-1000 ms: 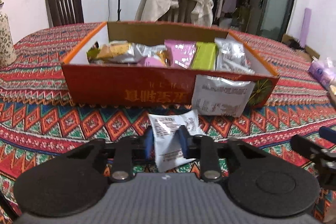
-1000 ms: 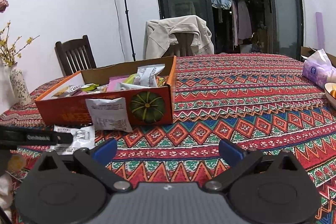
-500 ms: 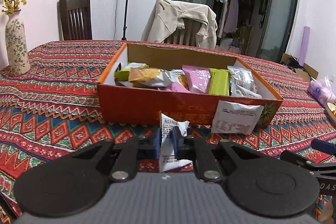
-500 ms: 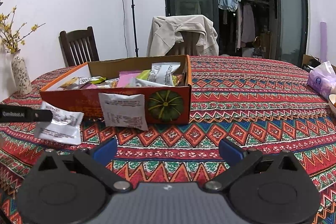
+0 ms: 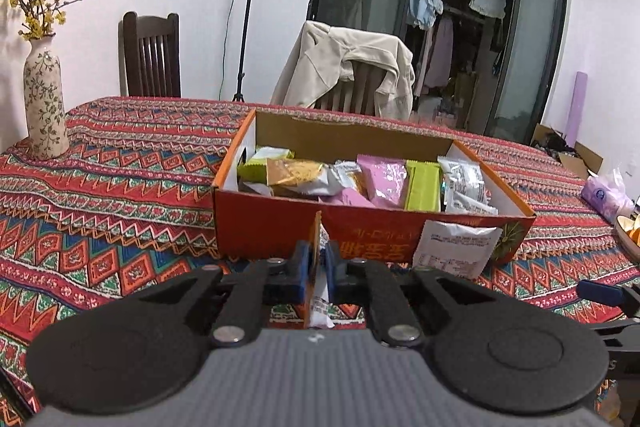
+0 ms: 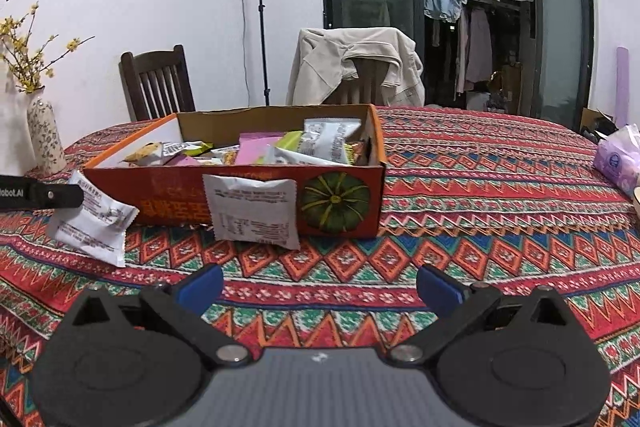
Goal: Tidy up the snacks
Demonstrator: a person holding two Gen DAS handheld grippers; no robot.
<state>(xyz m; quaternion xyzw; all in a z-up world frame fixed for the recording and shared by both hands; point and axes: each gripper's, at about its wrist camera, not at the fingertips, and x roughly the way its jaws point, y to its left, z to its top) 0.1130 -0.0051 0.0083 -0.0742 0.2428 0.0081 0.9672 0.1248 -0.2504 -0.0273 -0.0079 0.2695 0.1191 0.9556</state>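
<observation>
Our left tool [image 5: 317,261] points somewhat downward, its blue pads [image 5: 301,259] pinched together on a packet [image 6: 94,223] that we hold clear of the bench. Our right tool [image 6: 318,285] also tilts downward, its blue pads [image 6: 200,283] spread wide apart with nothing between them. It sits just right of the left tool.

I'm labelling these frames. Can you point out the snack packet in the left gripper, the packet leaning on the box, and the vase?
held snack packet [image 6: 94,223], right wrist view, middle of its white face.
leaning packet [image 6: 252,209], right wrist view, centre of its printed face.
vase [image 5: 44,107], left wrist view, its patterned body.
</observation>
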